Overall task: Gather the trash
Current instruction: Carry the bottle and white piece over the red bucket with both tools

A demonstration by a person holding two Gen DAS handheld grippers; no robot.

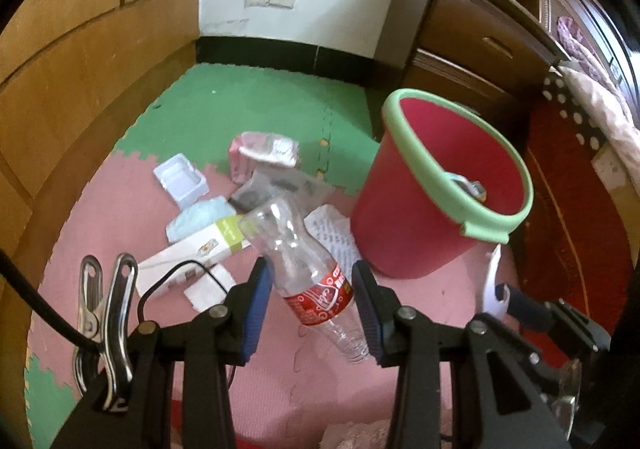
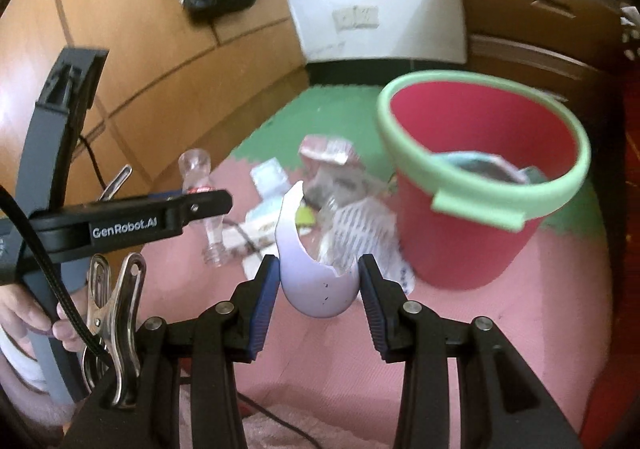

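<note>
- Left wrist view: the left tongs (image 1: pixel 313 303) are clamped on a clear plastic bottle (image 1: pixel 304 269) with a red label, both blue pads against its sides; the bottle hangs tilted, clear of the floor mat (image 1: pixel 100 233).
- The red bin (image 1: pixel 432 185) with the green rim is the landmark. The bottle is just to the left of it and lower than its rim, not yet over the opening.
- Left of the bin on the mat lie more scraps: a white box (image 1: pixel 192 253), a small white tray (image 1: pixel 182 179), a crumpled clear wrapper (image 1: pixel 266 151) and printed paper (image 1: pixel 334 237). Something small already lies inside the bin.
- The right tongs (image 1: pixel 504 295) show near the bin's base, below and to its right, holding a white piece.
- Right wrist view: the right tongs (image 2: pixel 319 289) grip a broken white shell-like cup (image 2: pixel 316 285), pads on both sides, held above the mat just left of the bin (image 2: pixel 472 233) and below its rim.
- The left tongs (image 2: pixel 208 205) appear far to the left of the bin, with the bottle (image 2: pixel 200 193) between them; a hand (image 2: pixel 36 325) holds their handle.
- Judged step: both pieces are picked up and on the way to the bin. Next, each should go above the rim and over the opening, then the tongs should open so that it drops inside; the tilted bottle may catch on the rim if it goes in too low.
</note>
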